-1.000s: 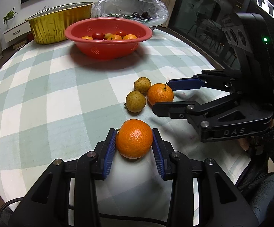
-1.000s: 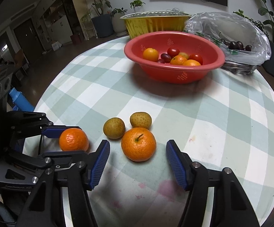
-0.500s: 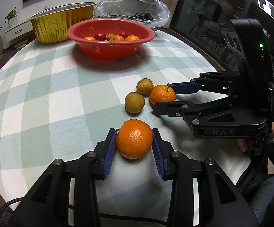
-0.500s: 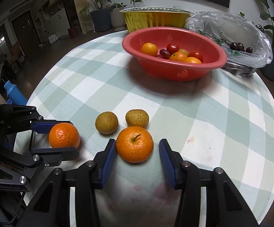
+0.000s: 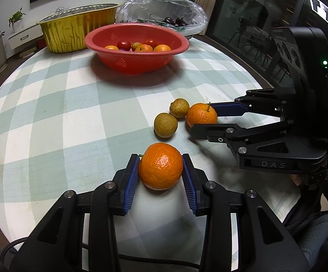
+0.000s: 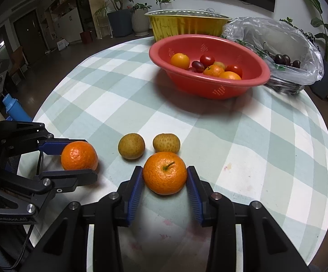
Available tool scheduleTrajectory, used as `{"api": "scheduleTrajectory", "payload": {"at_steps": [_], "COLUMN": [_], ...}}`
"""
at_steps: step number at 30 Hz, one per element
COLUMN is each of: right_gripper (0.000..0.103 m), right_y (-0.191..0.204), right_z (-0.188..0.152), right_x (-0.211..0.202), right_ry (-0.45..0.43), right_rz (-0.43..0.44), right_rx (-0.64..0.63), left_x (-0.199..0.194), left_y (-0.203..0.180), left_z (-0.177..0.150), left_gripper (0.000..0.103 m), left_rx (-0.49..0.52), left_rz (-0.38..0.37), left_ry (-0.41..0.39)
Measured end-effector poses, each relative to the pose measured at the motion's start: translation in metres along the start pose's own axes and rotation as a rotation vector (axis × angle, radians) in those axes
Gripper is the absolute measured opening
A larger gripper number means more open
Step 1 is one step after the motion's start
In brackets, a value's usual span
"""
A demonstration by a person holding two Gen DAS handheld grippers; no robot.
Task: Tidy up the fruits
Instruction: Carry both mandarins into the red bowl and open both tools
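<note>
The left gripper (image 5: 160,173) has its blue ribbed pads pressed against both sides of a round orange mandarin without a stem (image 5: 161,166), which sits low over the green-and-white checked worktop (image 5: 73,113). The right gripper (image 6: 165,181) is likewise closed around a second orange mandarin with a short green stem (image 6: 165,172), its pads touching the fruit on either side. From the left wrist view, this stemmed fruit appears between the right gripper's fingers, just beside two small brownish-green round fruits (image 5: 165,125) lying on the cloth; one of them touches the stemmed mandarin. Farther back stands a red plastic colander bowl (image 6: 218,88) holding oranges, red tomatoes and dark grapes. Behind it are a gold foil tray (image 6: 186,26) and a clear plastic bag of dark cherries (image 6: 277,45). Potted plants (image 6: 141,15) stand on the floor beyond the worktop.
</note>
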State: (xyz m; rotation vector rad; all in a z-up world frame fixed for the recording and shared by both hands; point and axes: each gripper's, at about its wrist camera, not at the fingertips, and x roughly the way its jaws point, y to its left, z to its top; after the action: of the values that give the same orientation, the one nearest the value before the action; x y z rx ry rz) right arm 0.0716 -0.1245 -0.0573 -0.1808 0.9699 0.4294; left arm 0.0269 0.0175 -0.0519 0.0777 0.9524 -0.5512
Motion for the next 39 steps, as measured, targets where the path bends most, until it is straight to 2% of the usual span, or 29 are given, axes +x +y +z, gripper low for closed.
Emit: {"api": "scheduleTrajectory", "payload": {"at_steps": [14,21,30,35,39], "right_gripper": [0.041,0.041,0.041,0.041,0.041], "right_y": [-0.014,-0.042,-0.087,-0.104,-0.11], "right_z": [0.006,0.015,0.036,0.067,0.095], "right_x": [-0.019,-0.033,-0.052,-0.054,-0.047], "right_ry": [-0.028,-0.059,-0.105,-0.137,-0.154], "right_rz": [-0.034,-0.059,-0.097,-0.091,-0.082], "right_rx": [0.034,0.086,0.162,0.189,0.191], "left_x": [-0.009,-0.015,-0.013,0.008,0.034], "left_y": [0.012,0.022,0.034,0.035,0.036], "left_z": [0.028,0.054,0.117,0.162,0.183], "left_gripper": [0.035,0.035,0.035,0.035,0.035], "left_rx": [0.007,0.022,0.078,0.108,0.124], "left_rz": [0.023,0.046,0.078,0.077,0.079], "left_ry": [-0.038,-0.068,-0.094,-0.083,-0.055]}}
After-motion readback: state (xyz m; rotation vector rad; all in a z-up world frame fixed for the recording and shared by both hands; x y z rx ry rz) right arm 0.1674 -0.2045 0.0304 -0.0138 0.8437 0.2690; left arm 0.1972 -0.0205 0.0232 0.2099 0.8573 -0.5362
